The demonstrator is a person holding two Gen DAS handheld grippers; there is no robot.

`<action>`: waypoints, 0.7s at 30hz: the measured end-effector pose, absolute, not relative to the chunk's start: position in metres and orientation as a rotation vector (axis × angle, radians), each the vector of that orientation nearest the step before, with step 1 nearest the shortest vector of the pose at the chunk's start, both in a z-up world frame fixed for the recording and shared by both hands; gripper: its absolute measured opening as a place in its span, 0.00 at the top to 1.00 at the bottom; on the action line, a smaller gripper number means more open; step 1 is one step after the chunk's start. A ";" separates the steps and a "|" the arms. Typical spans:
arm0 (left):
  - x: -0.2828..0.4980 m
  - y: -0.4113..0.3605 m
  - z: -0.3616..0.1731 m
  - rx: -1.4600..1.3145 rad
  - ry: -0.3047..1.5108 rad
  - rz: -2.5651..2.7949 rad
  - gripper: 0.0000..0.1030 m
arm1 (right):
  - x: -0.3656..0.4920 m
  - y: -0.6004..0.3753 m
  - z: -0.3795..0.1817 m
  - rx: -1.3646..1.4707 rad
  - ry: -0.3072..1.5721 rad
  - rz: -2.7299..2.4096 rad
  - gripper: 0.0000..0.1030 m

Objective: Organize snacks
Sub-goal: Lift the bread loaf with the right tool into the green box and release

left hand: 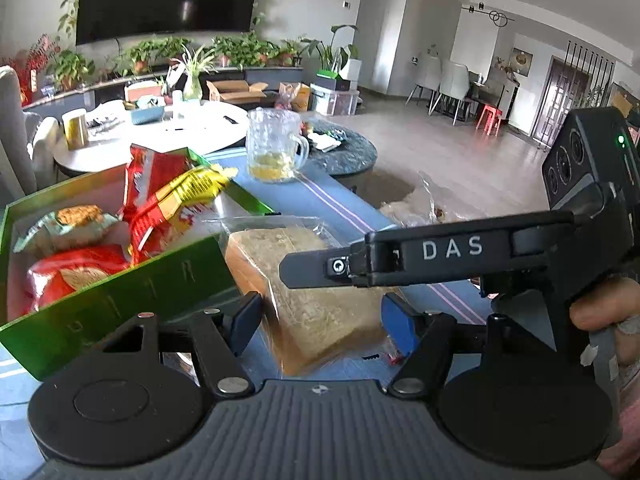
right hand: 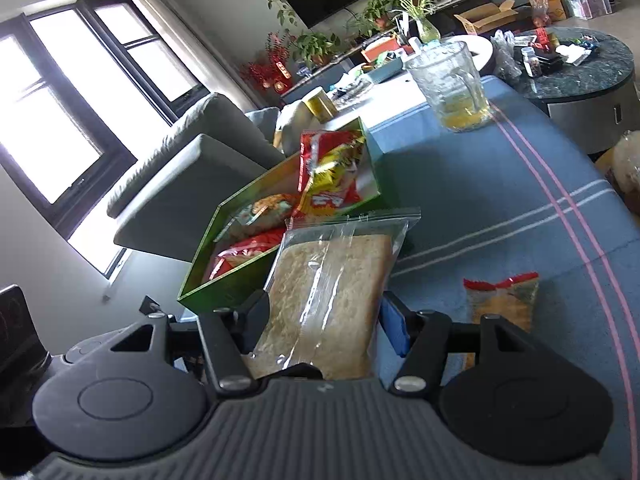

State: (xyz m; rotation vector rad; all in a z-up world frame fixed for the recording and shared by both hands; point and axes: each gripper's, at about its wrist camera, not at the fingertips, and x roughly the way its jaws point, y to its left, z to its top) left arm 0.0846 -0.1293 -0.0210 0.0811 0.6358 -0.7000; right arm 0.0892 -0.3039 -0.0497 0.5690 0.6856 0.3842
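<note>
1. Blue striped cloth (right hand: 480, 208) covered the table in a living room full of plants, a glass mug (right hand: 452, 84) standing at its far end.
2. Green box (right hand: 224, 284) sat near the edge, red and yellow snack packets (right hand: 332, 176) already inside.
3. Right gripper (right hand: 324, 320) held the clear-bagged bread slices (right hand: 332, 292) across their width, jaws wide, just beside the box.
4. Left gripper (left hand: 320, 316) stood half open around the same bag; whether its pads pressed, I could not tell.
5. Risk: slippery film could slide loose, or the bag could catch the box wall and tip it.
6. One small orange packet (right hand: 504, 300) waited on the cloth.
</note>
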 end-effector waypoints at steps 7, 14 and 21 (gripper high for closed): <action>0.089 -0.119 -0.014 0.074 0.602 -0.662 0.39 | 0.098 -0.296 -0.035 0.548 0.628 0.420 0.24; 0.103 -0.108 -0.004 0.083 0.564 -0.614 0.39 | 0.113 -0.283 -0.023 0.514 0.590 0.461 0.24; 0.138 -0.097 0.011 0.049 0.492 -0.542 0.39 | 0.142 -0.273 -0.006 0.509 0.514 0.500 0.24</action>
